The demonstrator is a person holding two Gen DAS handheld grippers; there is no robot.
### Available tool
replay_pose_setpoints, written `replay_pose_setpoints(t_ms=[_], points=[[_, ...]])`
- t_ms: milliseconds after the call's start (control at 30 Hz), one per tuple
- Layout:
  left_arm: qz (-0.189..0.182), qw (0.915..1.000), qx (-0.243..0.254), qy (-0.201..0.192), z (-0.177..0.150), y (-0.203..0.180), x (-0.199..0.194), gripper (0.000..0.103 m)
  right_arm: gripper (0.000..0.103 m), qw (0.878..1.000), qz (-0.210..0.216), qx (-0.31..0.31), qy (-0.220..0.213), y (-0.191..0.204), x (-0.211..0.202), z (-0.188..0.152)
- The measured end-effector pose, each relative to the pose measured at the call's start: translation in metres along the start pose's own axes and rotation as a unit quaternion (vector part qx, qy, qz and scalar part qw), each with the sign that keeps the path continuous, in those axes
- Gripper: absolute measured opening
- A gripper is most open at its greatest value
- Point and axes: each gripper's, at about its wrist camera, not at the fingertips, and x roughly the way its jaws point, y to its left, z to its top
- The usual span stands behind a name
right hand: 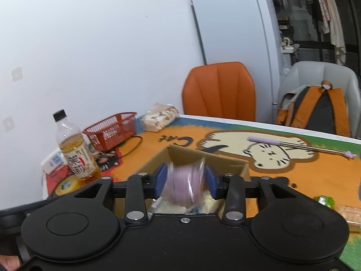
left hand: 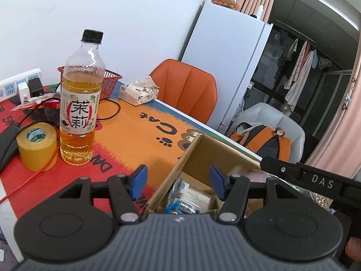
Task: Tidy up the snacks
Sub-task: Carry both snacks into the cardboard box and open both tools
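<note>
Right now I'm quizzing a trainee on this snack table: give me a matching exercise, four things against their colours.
Things:
1. basket
2. tape roll
3. bottle cap
4. snack packet between the right gripper pads

Colours:
A. black
B. pink
C. red
D. yellow

Pairs: 1-C, 2-D, 3-A, 4-B

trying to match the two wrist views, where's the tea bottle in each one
Left wrist: the tea bottle stands large at left, beside the yellow tape roll.
Right wrist: the tea bottle is small at lower left, tilted by the lens.
Shared landmark: the red basket behind it.
</note>
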Motion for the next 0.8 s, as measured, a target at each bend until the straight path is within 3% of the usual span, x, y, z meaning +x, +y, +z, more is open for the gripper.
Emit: replay_pose_setpoints(t_ms=[133, 467, 800], points=[[0.001, 1.0000, 0.000, 0.000, -0.001, 0.000, -0.001, 0.060, 0.055, 1.000, -0.003, -0.002, 0.008, -0.001, -0.003, -0.004], [0.004, 0.9998, 0.017, 0.001, -0.008, -0.018, -0.004, 0.077, 0.057, 1.000, -0.018, 0.005, 0.017, -0.016, -0.023, -0.013], [0.013, 0.9992, 0.038, 0.003, -0.015, -0.041, -0.009, 0.089, 0.071, 0.999, -0.026, 0.020, 0.014, -0.038, -0.046, -0.020]])
